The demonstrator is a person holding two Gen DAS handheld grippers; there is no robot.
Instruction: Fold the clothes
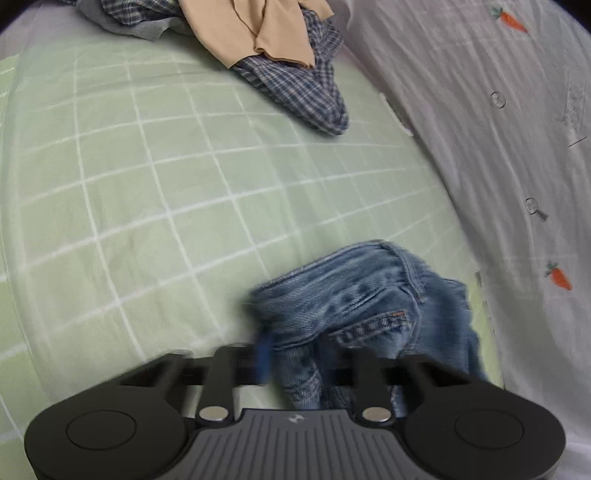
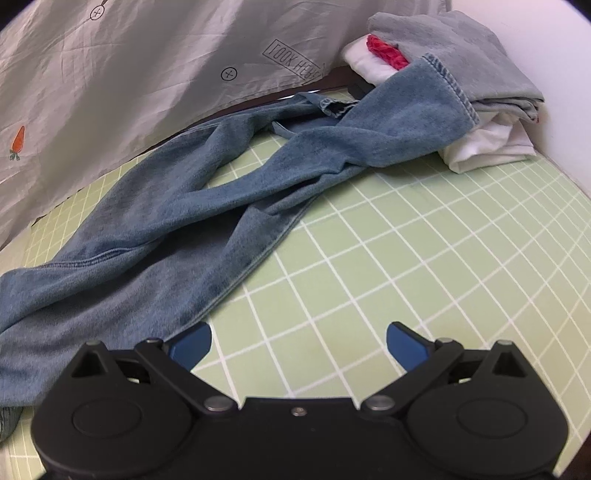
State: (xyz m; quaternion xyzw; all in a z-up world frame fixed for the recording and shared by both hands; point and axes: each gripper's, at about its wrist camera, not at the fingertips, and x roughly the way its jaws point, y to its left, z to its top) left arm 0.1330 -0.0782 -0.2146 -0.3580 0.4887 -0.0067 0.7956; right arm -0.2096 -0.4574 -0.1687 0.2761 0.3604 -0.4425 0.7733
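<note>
A pair of blue jeans (image 2: 207, 206) lies crumpled across the green checked sheet (image 2: 424, 258), legs stretched toward the far right. In the left wrist view my left gripper (image 1: 295, 362) is shut on the bunched waistband of the jeans (image 1: 362, 295), which hides most of the fingers. In the right wrist view my right gripper (image 2: 299, 343) is open and empty, low over the sheet, its left blue pad (image 2: 192, 345) beside the jeans' edge.
A white quilt with carrot prints (image 2: 129, 92) runs along the far side. A stack of folded clothes (image 2: 461, 96) sits at the far right, one jeans leg end resting on it. A blue plaid garment (image 1: 306, 96) and a tan garment (image 1: 251, 29) lie heaped far ahead in the left wrist view.
</note>
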